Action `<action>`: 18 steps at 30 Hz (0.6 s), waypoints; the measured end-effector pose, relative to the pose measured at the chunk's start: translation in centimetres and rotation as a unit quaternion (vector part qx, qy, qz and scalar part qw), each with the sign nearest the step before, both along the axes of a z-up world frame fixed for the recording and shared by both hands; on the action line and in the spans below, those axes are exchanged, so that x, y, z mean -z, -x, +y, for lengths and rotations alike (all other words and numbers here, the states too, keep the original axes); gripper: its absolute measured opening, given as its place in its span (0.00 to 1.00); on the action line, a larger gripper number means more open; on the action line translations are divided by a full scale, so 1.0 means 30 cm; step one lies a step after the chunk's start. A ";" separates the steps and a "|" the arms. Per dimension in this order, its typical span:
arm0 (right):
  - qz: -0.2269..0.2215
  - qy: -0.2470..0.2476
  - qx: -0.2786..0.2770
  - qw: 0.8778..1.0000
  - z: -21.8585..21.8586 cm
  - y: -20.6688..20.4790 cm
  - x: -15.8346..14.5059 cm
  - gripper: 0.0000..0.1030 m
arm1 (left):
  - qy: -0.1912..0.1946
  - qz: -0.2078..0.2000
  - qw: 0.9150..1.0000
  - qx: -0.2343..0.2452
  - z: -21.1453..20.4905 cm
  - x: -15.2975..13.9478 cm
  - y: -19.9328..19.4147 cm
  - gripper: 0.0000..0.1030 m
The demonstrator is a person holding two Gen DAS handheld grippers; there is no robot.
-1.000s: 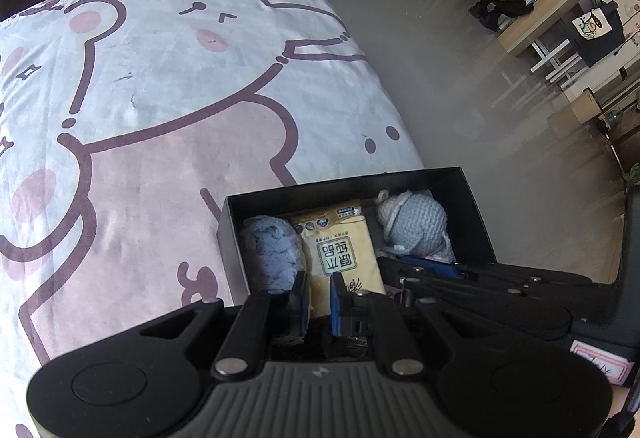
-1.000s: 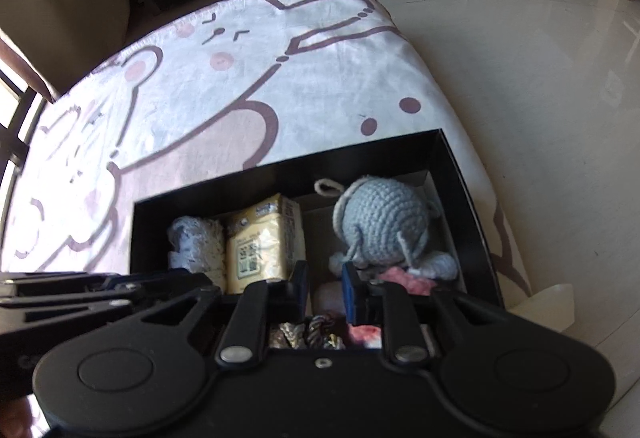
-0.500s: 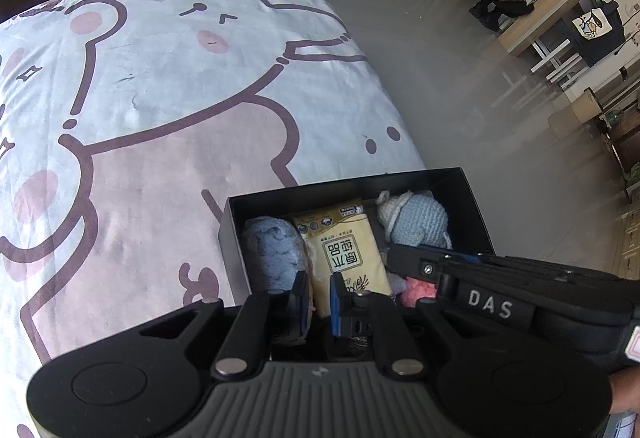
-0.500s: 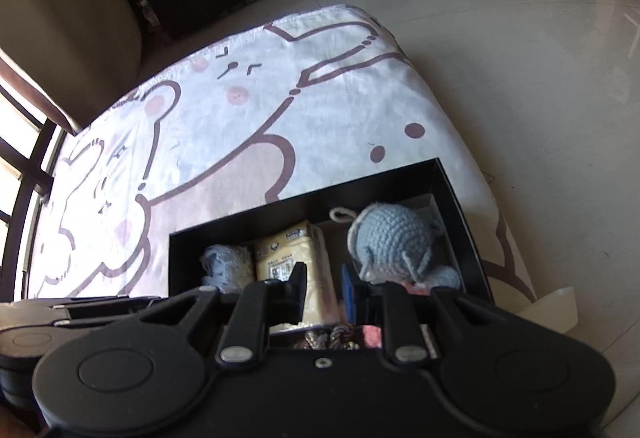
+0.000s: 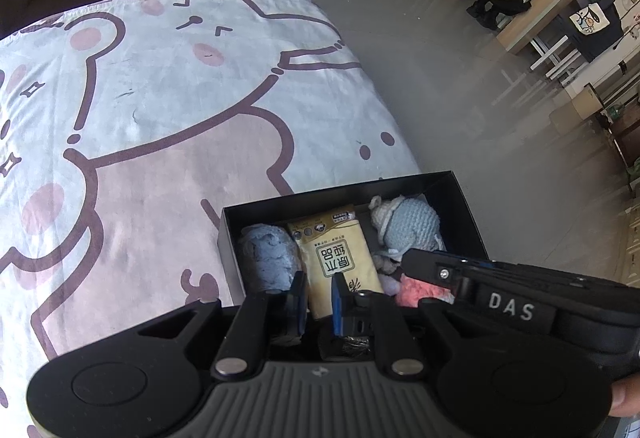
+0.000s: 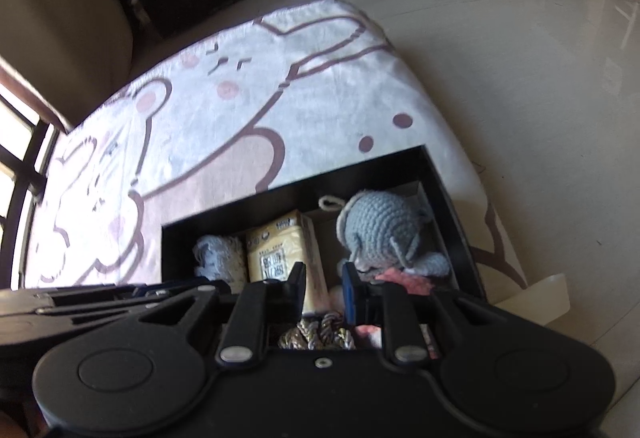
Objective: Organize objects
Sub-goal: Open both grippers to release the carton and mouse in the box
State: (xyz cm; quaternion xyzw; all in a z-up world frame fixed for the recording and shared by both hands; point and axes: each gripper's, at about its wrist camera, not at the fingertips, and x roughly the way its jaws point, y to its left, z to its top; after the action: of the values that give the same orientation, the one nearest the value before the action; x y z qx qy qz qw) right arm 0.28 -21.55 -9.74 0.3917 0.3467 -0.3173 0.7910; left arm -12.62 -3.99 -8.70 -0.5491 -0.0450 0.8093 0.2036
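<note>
A black box (image 5: 466, 205) is seen at the corner of a bed covered with a cartoon sheet (image 5: 168, 109). Inside the box, a yellow tissue pack (image 5: 334, 258) lies in the middle, with a pale blue cloth bundle (image 5: 268, 262) on one side and a blue crocheted toy (image 6: 380, 230) on the other. The left claw (image 5: 318, 302) is held over the box's near edge; its jaws have just been opening slightly, with nothing gripped. The right claw (image 6: 323, 290) is held nearly closed and empty above the box.
</note>
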 end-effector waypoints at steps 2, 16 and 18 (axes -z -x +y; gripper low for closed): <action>-0.007 0.002 0.010 1.000 0.002 0.025 -0.018 0.20 | 0.006 0.004 1.000 0.004 0.004 -0.010 -0.006 0.19; 0.023 0.053 0.042 0.997 0.067 0.131 -0.081 0.45 | 0.056 0.048 0.997 0.005 -0.032 -0.091 -0.070 0.68; 0.030 0.064 0.042 0.997 0.085 0.143 -0.094 0.50 | 0.056 0.050 0.997 0.003 -0.045 -0.101 -0.082 0.74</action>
State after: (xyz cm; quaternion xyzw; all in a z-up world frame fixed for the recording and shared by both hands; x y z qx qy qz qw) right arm -4.01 -19.00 -6.93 0.3449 0.3324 -0.3832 0.7898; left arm -10.16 -5.33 -5.67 -0.5185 0.0125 0.8365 0.1768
